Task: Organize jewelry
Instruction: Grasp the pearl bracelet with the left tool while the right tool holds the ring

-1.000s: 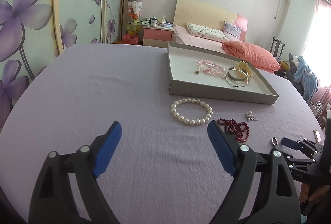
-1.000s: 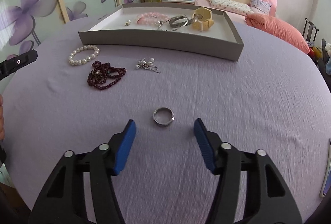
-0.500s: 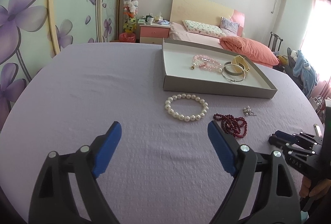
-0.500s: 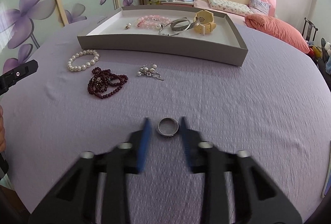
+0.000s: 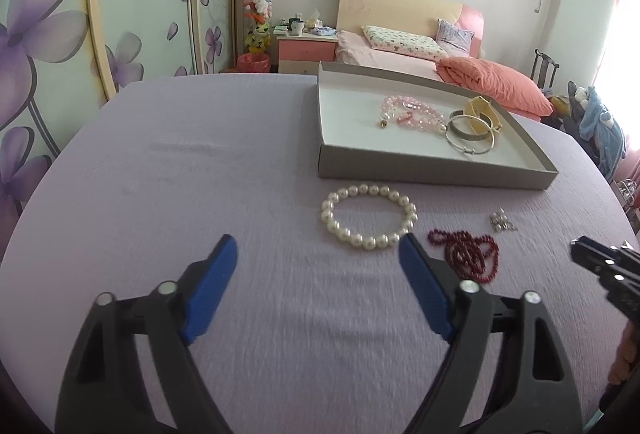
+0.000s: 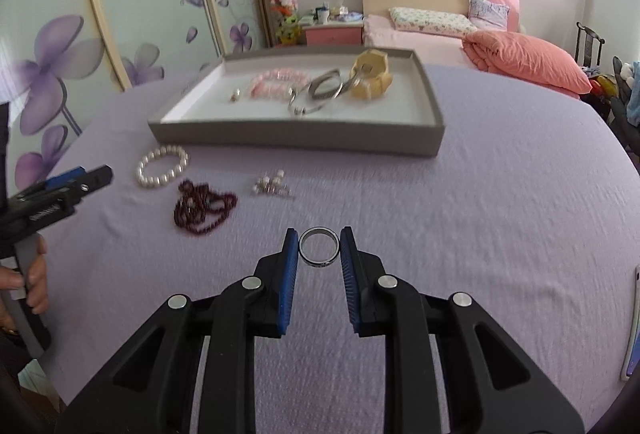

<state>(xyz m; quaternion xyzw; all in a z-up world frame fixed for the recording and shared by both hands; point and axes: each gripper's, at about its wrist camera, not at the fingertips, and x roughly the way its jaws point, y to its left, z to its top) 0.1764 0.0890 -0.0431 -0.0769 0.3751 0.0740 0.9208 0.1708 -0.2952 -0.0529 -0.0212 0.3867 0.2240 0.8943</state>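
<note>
My right gripper is shut on a silver ring, pinched between its blue pads above the lilac cloth. My left gripper is open and empty, just short of a white pearl bracelet. A dark red bead necklace and small silver earrings lie to the bracelet's right. A grey tray behind them holds a pink bead bracelet, silver bangles and a yellow bangle. The right wrist view shows the tray, pearl bracelet, red necklace and earrings.
The round table is covered in lilac cloth. A bed with pink bedding and a nightstand stand behind it. A floral wardrobe is at the left. A phone edge lies at the table's right rim.
My right gripper closed from wide open onto the silver ring and lifted it slightly. My left gripper stayed open and drifted a little toward the pearl bracelet.
</note>
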